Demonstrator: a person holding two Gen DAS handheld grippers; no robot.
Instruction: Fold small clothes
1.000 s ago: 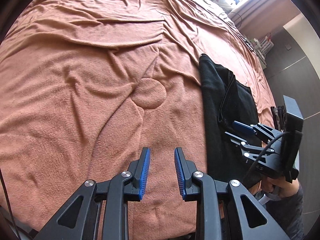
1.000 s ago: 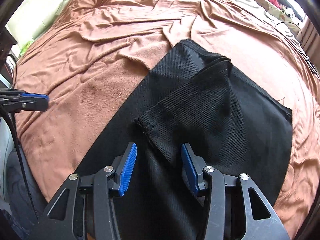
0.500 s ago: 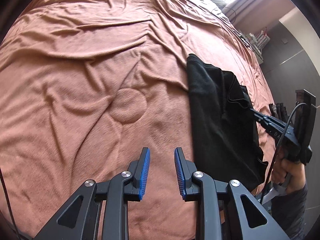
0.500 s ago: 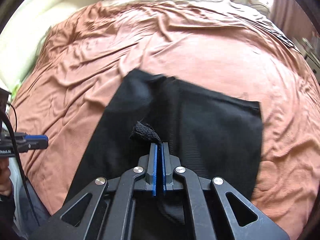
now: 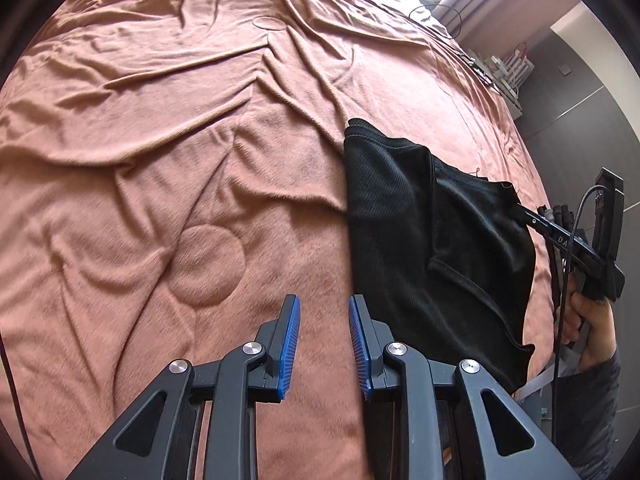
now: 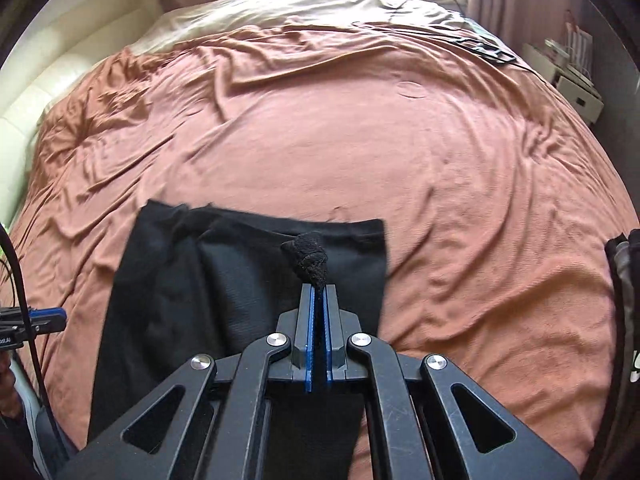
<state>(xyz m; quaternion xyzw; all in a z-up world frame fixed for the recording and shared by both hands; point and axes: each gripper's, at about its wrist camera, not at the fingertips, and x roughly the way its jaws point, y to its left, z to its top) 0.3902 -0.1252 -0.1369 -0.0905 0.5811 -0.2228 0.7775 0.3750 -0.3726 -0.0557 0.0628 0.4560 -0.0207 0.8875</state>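
- Since a second ago the right gripper [image 6: 318,292] has snapped together on a pinch of the black garment [image 6: 248,280] and lifted that corner; before, its blue pads stood apart over flat cloth.
- Left wrist view: the left gripper [image 5: 323,308] hovers over the rust-brown bedspread [image 5: 160,140], its blue pads [image 5: 291,340] a little apart with nothing between them. The black garment [image 5: 420,240] lies just to its right, near the bed's right edge and reaching down to the near edge. The right gripper [image 5: 516,210] comes in from the right side and pulls one corner up taut; a hand [image 5: 592,320] in a dark sleeve grips its handle.
- Right wrist view: the right gripper's pads are clamped on a bunched black tuft [image 6: 308,258], which sticks up past the tips. Below it the garment spreads flat, a lengthwise fold down its left part, toward the near edge of the bedspread [image 6: 360,140]. The left gripper's tip [image 6: 44,316] shows at the far left, clear of the cloth.
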